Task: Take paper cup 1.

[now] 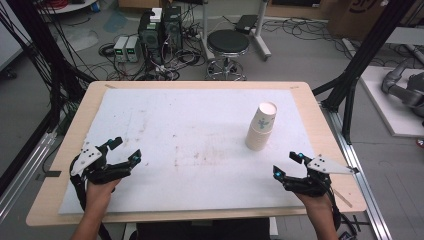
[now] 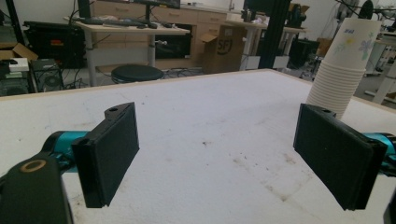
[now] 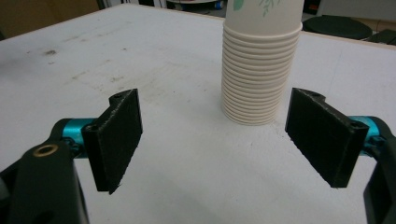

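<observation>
On the right half of the white mat stands a tall stack of paper cups, upright and leaning a little, well ahead of my right gripper and far across from my left gripper; both sets of tongs gape wide with nothing between the pads. I judge the cups light, thin-walled and easy to crush, and the stack likely to topple if nudged high up. I would close gently on the ribbed rims low down to steady it, or pinch only the top cup's lip.
</observation>
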`<state>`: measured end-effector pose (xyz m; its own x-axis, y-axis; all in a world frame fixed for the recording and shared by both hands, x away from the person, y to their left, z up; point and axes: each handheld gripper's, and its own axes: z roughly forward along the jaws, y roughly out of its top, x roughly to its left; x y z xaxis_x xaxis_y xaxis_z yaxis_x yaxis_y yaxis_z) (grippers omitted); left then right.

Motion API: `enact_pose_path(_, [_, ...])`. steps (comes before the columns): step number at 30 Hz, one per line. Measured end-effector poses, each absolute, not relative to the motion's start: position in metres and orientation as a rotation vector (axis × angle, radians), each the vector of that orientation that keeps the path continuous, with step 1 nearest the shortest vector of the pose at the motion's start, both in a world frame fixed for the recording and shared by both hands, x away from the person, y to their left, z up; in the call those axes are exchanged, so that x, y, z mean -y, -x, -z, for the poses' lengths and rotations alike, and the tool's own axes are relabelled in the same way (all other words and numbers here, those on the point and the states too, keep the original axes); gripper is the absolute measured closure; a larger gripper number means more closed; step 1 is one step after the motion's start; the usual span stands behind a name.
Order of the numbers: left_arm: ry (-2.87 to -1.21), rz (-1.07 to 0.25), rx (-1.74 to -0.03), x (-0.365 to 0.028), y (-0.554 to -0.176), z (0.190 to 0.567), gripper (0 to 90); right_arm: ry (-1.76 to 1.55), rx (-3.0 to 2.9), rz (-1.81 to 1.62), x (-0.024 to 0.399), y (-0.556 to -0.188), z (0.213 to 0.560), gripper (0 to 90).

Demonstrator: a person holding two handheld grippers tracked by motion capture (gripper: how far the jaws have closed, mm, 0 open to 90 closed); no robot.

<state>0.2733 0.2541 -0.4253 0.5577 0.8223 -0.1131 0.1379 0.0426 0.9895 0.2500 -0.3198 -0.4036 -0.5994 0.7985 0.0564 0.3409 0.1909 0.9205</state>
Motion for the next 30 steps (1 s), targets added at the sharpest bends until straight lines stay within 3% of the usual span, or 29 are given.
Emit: enact_pose_path(30, [-1.468, -0.592, -0.855, -0.25, -0.274, 0.428, 14.1, -1.007, -2.028, -1.414, 0.313, -0.272, 0.357, 19.4])
